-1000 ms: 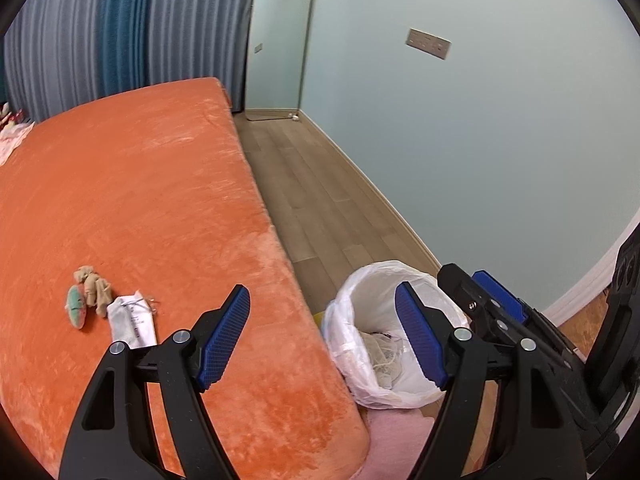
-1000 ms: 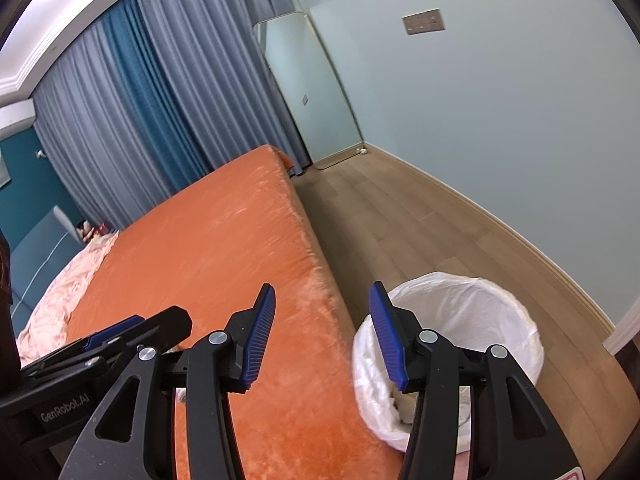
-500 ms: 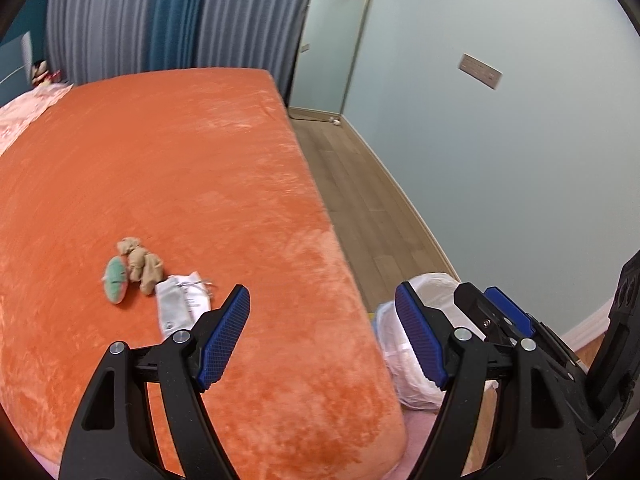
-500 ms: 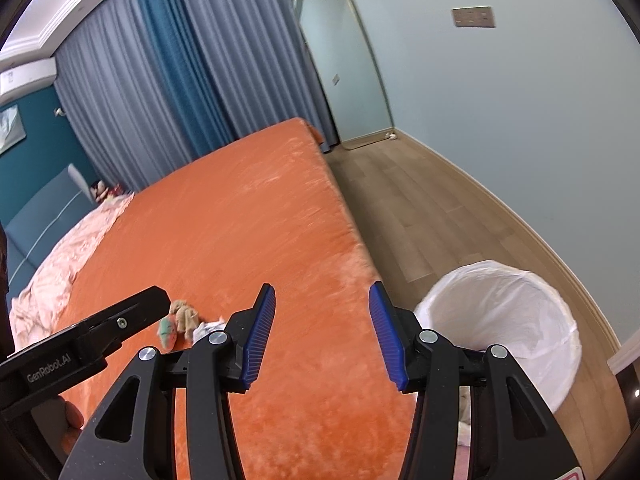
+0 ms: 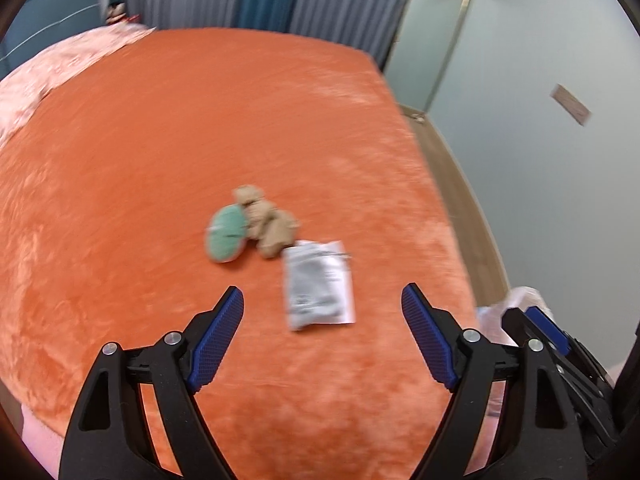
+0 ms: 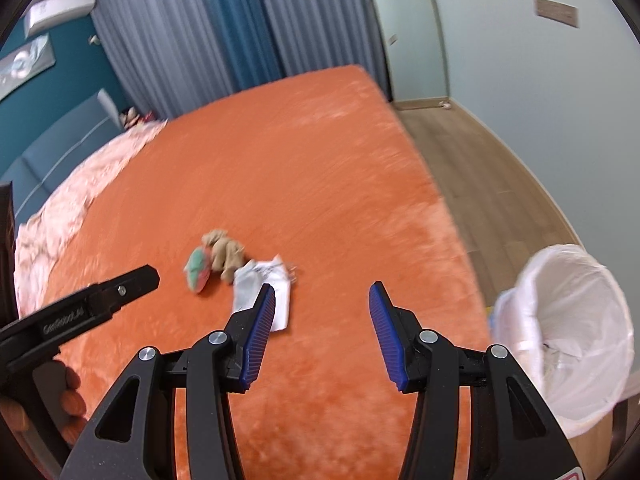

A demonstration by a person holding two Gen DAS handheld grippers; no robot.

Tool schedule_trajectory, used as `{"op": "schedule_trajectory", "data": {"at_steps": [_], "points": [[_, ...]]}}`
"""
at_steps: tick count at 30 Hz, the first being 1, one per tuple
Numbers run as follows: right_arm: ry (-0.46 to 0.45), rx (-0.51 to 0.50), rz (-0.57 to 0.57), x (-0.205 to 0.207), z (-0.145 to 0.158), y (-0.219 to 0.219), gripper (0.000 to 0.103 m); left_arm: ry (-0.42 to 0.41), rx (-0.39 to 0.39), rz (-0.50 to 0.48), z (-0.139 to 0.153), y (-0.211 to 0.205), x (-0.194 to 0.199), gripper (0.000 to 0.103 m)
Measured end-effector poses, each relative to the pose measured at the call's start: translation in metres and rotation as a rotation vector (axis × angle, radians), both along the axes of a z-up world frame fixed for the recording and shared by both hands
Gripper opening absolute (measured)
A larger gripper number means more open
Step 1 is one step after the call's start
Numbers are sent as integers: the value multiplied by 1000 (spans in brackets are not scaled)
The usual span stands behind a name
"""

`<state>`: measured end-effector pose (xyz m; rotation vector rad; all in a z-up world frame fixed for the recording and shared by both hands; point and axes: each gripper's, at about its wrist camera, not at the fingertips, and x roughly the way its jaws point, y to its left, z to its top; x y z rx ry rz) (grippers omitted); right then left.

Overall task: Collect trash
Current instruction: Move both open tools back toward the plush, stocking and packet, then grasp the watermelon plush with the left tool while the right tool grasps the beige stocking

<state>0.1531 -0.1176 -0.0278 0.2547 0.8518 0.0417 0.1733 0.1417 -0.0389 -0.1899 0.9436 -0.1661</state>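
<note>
Trash to collect lies on the orange bed [image 5: 160,168]: a white packet [image 5: 319,286], a tan crumpled wad [image 5: 266,222] touching its far corner, and a green rounded piece [image 5: 226,236] against the wad. The lined bin [image 6: 568,332] stands on the floor just off the bed's corner, on my right.

Left gripper [image 5: 322,340]: jaws spread wide, just opened further, nothing between the pads; the packet sits directly ahead of the gap. Right gripper [image 6: 322,334]: jaws partly spread, empty, with the packet's edge behind its left finger.

Procedure, as I judge it: I take the packet with the left gripper. I lower until one pad slides under an edge, since the flat packet rests on soft plush, then close. I keep the right gripper clear of the left.
</note>
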Motion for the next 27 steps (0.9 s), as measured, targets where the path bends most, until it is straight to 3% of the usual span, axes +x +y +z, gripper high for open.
{"op": "schedule_trajectory", "data": {"at_steps": [13, 24, 26, 27], "points": [[126, -17, 144, 57, -61, 80, 48, 136, -13, 144, -70, 81, 53, 82], [157, -34, 187, 122, -90, 113, 48, 206, -41, 124, -118, 76, 120, 81], [161, -33, 182, 135, -94, 113, 48, 219, -59, 125, -126, 77, 131, 77], [162, -30, 181, 140, -95, 112, 48, 226, -69, 124, -130, 77, 136, 70]]}}
